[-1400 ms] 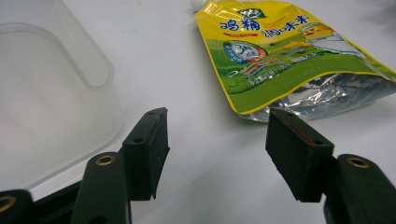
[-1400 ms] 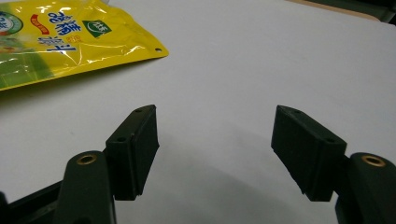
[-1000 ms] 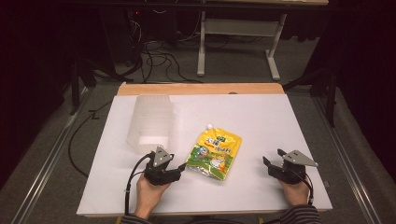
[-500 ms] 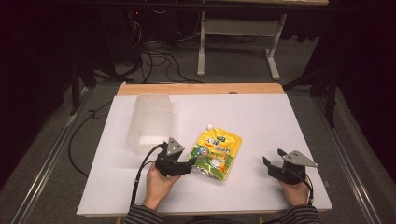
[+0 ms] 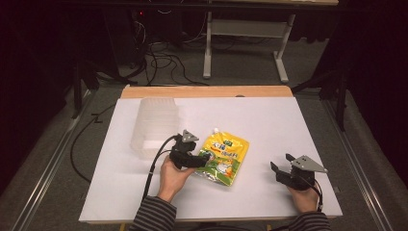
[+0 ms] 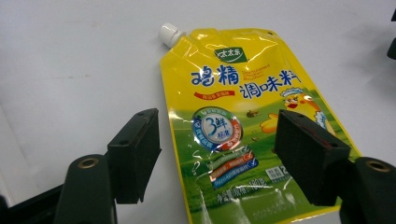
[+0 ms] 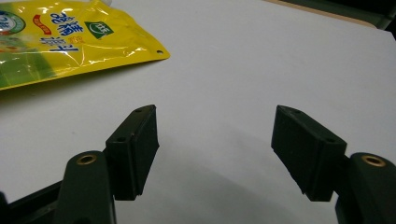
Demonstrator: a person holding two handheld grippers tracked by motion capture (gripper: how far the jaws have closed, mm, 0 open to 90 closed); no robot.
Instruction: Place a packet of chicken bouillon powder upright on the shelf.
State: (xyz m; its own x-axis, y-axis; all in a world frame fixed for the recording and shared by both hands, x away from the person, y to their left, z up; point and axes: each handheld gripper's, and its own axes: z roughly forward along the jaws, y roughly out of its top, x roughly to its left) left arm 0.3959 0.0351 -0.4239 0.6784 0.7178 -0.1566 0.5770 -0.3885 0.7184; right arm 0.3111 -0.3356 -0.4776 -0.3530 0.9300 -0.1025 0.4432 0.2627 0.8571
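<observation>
White table point(image 5: 288, 125), yellow pouch point(image 5: 223, 155) flat.

A white tabletop point(image 5: 269, 120) is taking up the middle of the high view, with a strip of pale wood point(image 5: 207, 91) showing along its far edge. The grey floor point(image 5: 240, 62) is stretching away behind it and running down both sides. Black cables point(image 5: 159, 57) are lying tangled on the floor at the far left. A white metal desk frame point(image 5: 208, 53) is standing beyond the tabletop, its two legs resting on flat feet. Metal rails point(image 5: 48, 159) are running along the floor on either side. The edges of the room are sitting in deep shadow, while light is falling brightly on the white surface.
</observation>
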